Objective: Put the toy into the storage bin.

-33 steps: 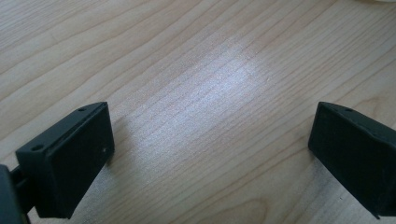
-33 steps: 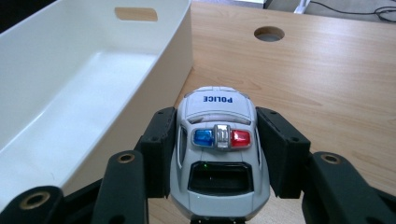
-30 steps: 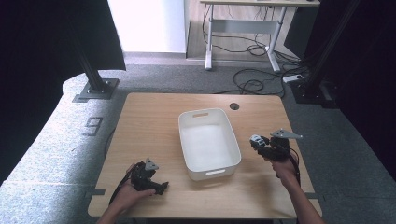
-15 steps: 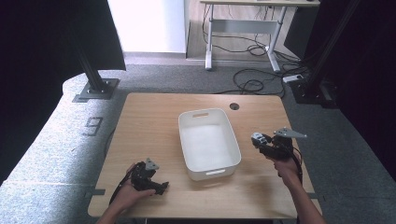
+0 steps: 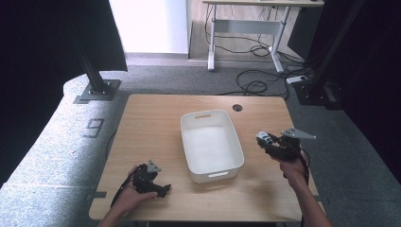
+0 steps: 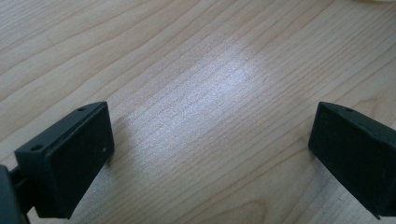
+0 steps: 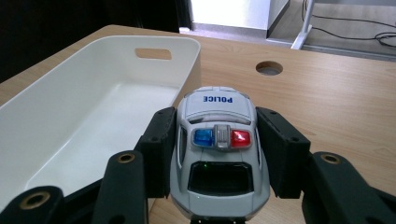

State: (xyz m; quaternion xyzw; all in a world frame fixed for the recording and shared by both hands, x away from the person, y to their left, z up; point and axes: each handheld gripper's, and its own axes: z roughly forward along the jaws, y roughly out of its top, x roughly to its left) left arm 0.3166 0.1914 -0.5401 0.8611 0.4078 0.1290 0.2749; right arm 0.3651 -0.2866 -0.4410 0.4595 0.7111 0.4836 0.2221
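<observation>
so the right gripper [image 5: 270,143] is seen clamped on a toy police car [image 7: 218,154], held up just right of the white bin [image 5: 189,142], which looks empty. compared with a second ago it's been shifted only slightly, still beside the bin, so a drop into it is probably what's being set up, just a guess though. the left gripper [image 6: 210,154] is left wide open with nothing in it, low over the table [image 5: 151,118] near the front left, basically unmoved since then
</observation>
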